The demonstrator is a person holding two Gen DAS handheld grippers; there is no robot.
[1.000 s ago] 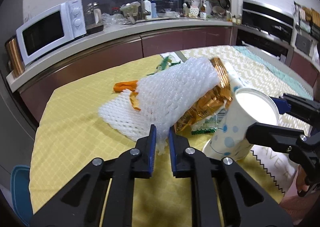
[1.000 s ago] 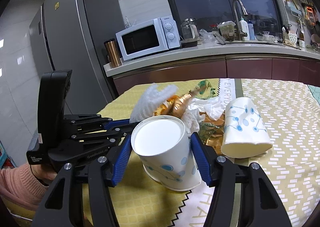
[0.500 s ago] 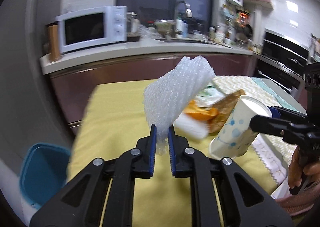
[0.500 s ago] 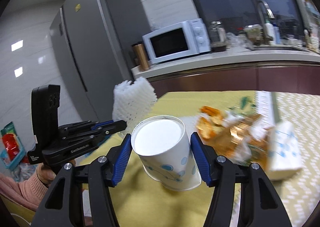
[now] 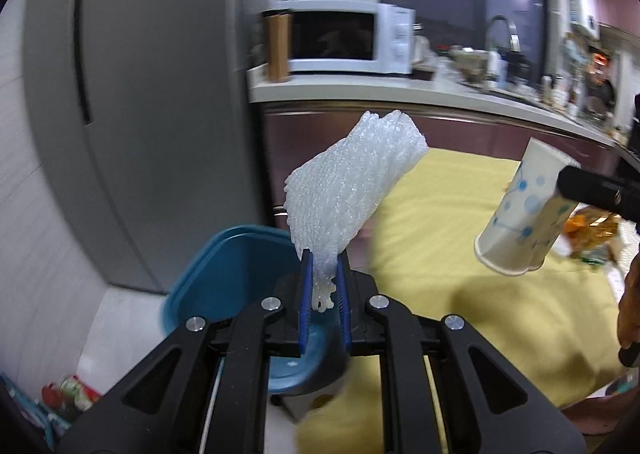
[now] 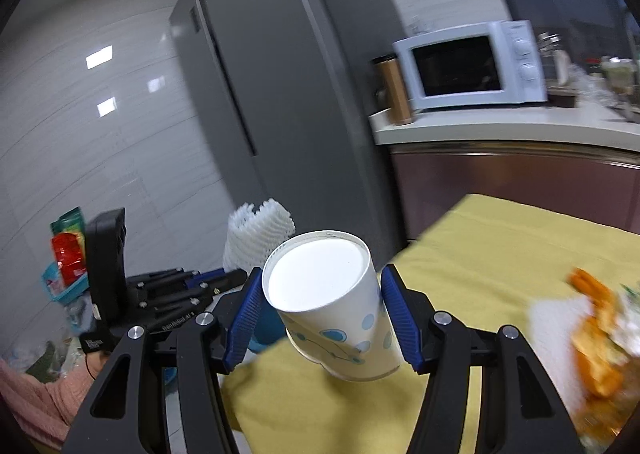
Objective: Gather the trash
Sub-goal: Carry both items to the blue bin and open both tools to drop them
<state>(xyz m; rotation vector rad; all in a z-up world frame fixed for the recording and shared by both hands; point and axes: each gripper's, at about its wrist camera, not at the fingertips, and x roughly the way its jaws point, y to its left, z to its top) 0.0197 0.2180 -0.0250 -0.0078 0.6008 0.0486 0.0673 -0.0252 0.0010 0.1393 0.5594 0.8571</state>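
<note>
**Trash in both grippers, now swung off the table toward the bin**

Foam netting (image 5: pixel 352 190) is pinched at its lower end between the blue pads of my left gripper (image 5: pixel 322 286), and it stands up above the jaws. A second ago that gripper was lifting the netting off the heap on the yellow tablecloth (image 5: pixel 480 254); now the blue bin (image 5: pixel 224 274) on the floor sits directly under and behind it, beside the grey fridge (image 5: pixel 140 94). So the carry is nearly over, and I judge the next move is simply parting the jaws with the foam above the bin's mouth.

My right gripper (image 6: pixel 326 318) is clamped on the dotted paper cup (image 6: pixel 332 306), mouth tilted toward the camera. It has followed the left one across: the table edge is below it and the rest of the rubbish (image 6: pixel 600 342) now lies far right, blurred. That pile remains to be collected. The foam is light and may cling to the pads.
</note>
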